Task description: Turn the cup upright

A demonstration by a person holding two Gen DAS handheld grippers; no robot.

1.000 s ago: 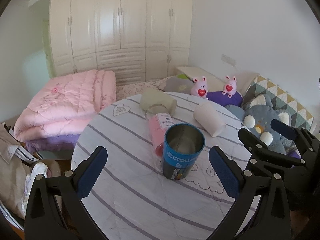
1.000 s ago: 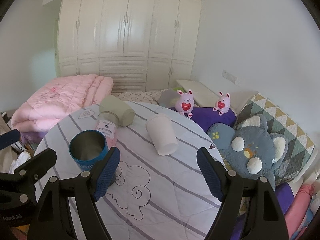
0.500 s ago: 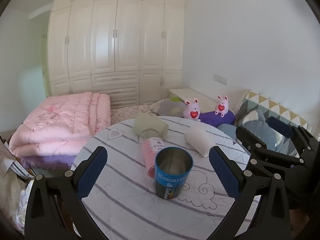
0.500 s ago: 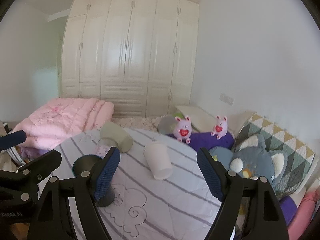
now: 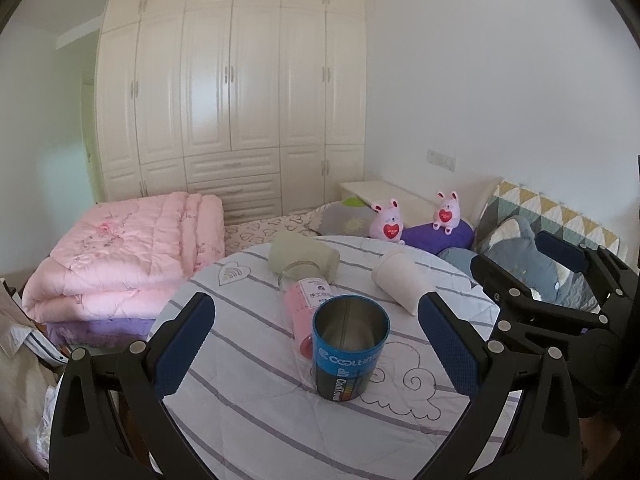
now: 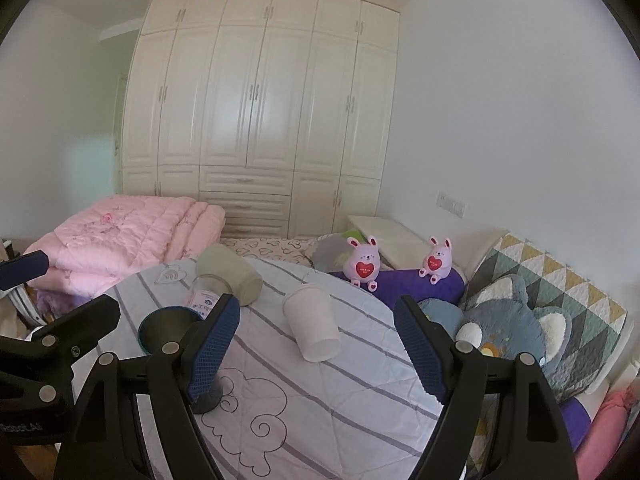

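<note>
We see the blue metal cup (image 5: 350,347) standing upright on the round table (image 5: 248,420), its bare steel inside open to the ceiling and its glossy wrap printed "COOLTIM…" in white, with smaller rainbow-edged lettering below that we cannot read fully. Our left gripper (image 5: 316,340) hangs just short of it with both blue ribbed pads spread wide and nothing between them; our right gripper (image 6: 316,350) is likewise spread and empty, its left finger covering part of the same cup (image 6: 168,330). The tablecloth is quilted white cotton with grey stripes and stitched cloud and heart outlines. Three more cups lie on their sides behind the blue one: a clear glass tumbler (image 5: 304,300) in a pink sleeve with a small white label too fine to read, touching a matte sage-green cup (image 5: 302,258), and a plain white paper-like cup (image 5: 400,280) apart to the right. Beyond the table lie a folded pink quilt (image 5: 128,256), two pink plush bunnies (image 5: 386,224) holding red hearts on a purple cushion (image 5: 434,234), a grey plush toy (image 6: 516,332), and a tall cream panelled wardrobe (image 5: 232,92).
</note>
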